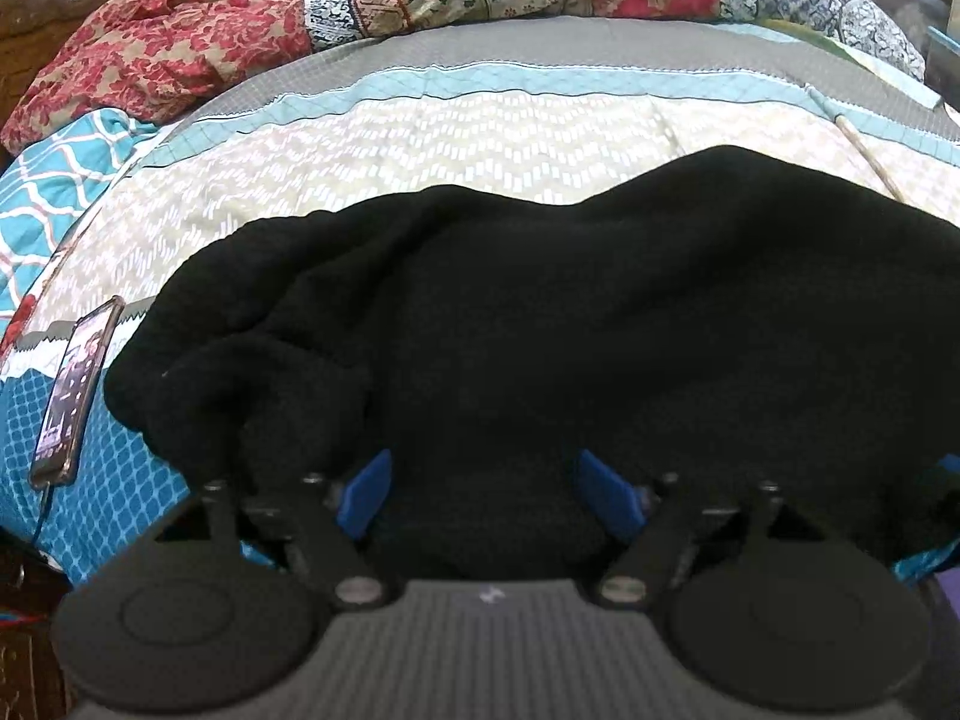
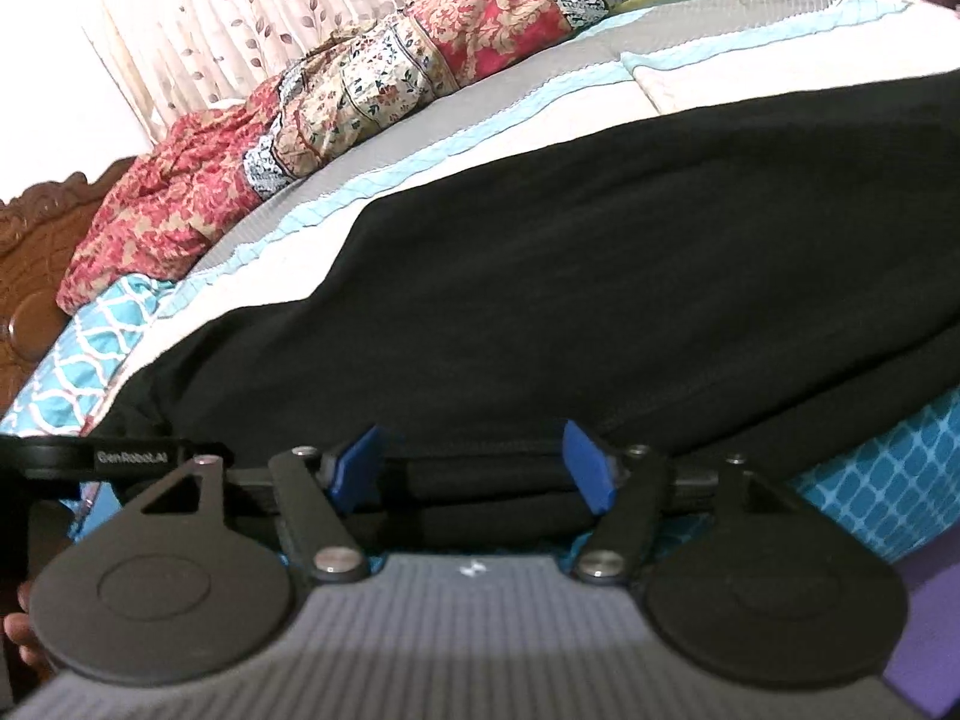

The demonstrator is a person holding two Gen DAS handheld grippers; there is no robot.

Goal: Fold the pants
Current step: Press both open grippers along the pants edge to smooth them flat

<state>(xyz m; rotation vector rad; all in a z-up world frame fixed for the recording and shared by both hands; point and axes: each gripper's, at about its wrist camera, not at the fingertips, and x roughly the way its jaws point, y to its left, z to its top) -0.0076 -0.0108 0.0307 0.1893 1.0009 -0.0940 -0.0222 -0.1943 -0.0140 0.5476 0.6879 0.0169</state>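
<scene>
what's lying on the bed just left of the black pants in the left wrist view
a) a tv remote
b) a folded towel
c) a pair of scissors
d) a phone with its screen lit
d: a phone with a lit screen lies on the blue patterned bedcover, close beside the left edge of the black pants.

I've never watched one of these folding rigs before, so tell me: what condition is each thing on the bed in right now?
Black pants: lying on the bed, bunched at one end, fold unfinished.
Left gripper: open, blue fingers spread over the pants' near edge.
Right gripper: open, near hem between its fingers, not pinched.
Phone: lying beside the pants, screen lit.
Floral quilt: crumpled at the far side.
Bedspread: spread flat.
</scene>
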